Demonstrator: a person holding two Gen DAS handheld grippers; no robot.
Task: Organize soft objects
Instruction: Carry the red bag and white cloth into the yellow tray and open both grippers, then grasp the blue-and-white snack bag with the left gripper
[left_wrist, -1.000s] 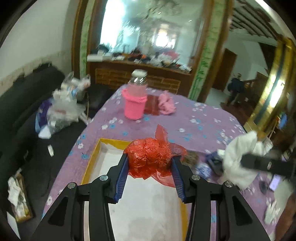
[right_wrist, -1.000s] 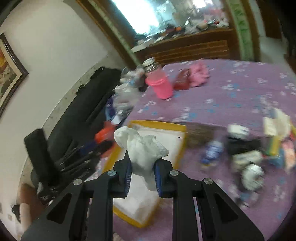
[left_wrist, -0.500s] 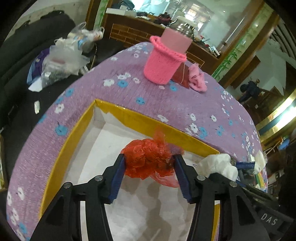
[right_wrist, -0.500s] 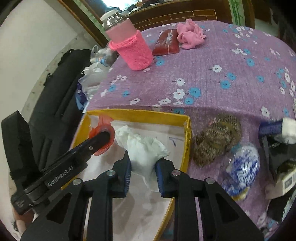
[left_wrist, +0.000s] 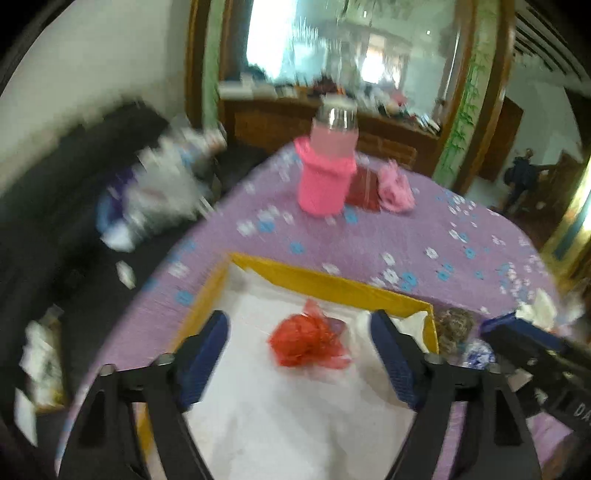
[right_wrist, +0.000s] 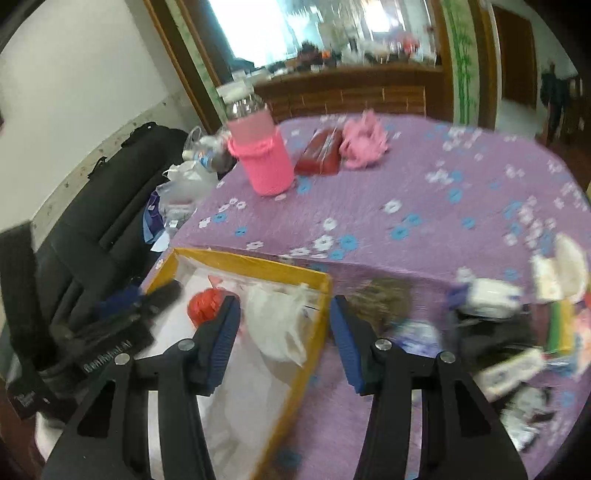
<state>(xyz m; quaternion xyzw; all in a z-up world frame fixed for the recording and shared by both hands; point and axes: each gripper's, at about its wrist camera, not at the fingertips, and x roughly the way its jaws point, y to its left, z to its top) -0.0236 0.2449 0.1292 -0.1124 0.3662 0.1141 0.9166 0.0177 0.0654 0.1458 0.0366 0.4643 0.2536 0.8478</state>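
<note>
Left wrist view: left gripper (left_wrist: 300, 334) fingers spread wide, empty. Crumpled red plastic bag (left_wrist: 308, 341) lies inside the yellow-rimmed, white-lined box (left_wrist: 325, 282) on the purple floral table (left_wrist: 424, 229). Advice: lift straight up, clear of the bag.

Right wrist view: right gripper (right_wrist: 282, 334) fingers spread, empty; white plastic bag (right_wrist: 275, 321) rests in the box beside the red one. Brown fuzzy bundle (right_wrist: 384, 301), just outside the box, looks like a good next pick. Lettering on the other gripper is blurred; unreadable.

Both grippers have black angular arms with cut-outs, silver screws and ribbed blue fingers (left_wrist: 201, 363); one arm carries white lettering.
</note>
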